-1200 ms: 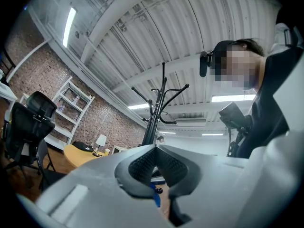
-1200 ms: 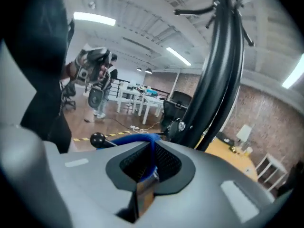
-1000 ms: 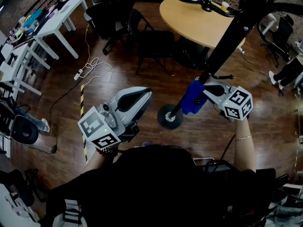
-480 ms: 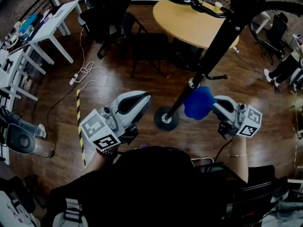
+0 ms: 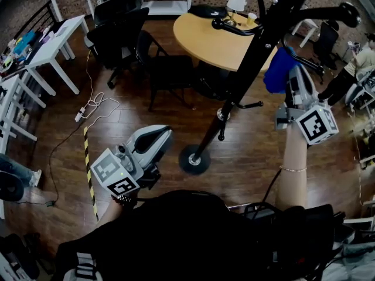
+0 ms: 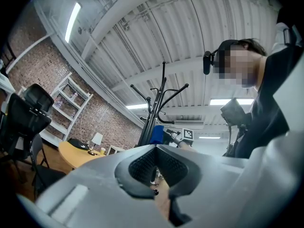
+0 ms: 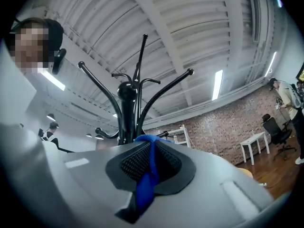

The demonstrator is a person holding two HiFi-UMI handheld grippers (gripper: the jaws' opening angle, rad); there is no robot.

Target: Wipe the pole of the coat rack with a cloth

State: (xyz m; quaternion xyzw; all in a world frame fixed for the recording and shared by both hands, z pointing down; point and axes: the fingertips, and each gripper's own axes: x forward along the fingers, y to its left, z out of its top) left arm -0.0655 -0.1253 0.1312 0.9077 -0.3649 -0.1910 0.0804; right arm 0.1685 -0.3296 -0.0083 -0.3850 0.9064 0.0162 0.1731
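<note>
The black coat rack pole (image 5: 249, 63) rises from its round base (image 5: 193, 160) toward the top right in the head view. My right gripper (image 5: 287, 78) is raised to the right of the upper pole and shut on a blue cloth (image 5: 275, 69). The cloth hangs close beside the pole; I cannot tell if they touch. In the right gripper view the cloth (image 7: 148, 172) is pinched between the pads, with the rack's hooks (image 7: 127, 96) straight ahead. My left gripper (image 5: 159, 134) hangs low, left of the base, shut and empty. The left gripper view shows the rack (image 6: 154, 108) and cloth (image 6: 156, 133) far off.
A round wooden table (image 5: 205, 31) with a lamp (image 5: 236, 2) stands behind the pole, with black chairs (image 5: 167, 69) beside it. White tables (image 5: 55, 40) line the left. A cable (image 5: 94, 107) and striped tape (image 5: 89, 168) lie on the floor. A person (image 5: 357, 63) sits at right.
My right gripper rose with the blue cloth from low on the pole, near the base, to beside its upper part. The left gripper stayed low and shut.
</note>
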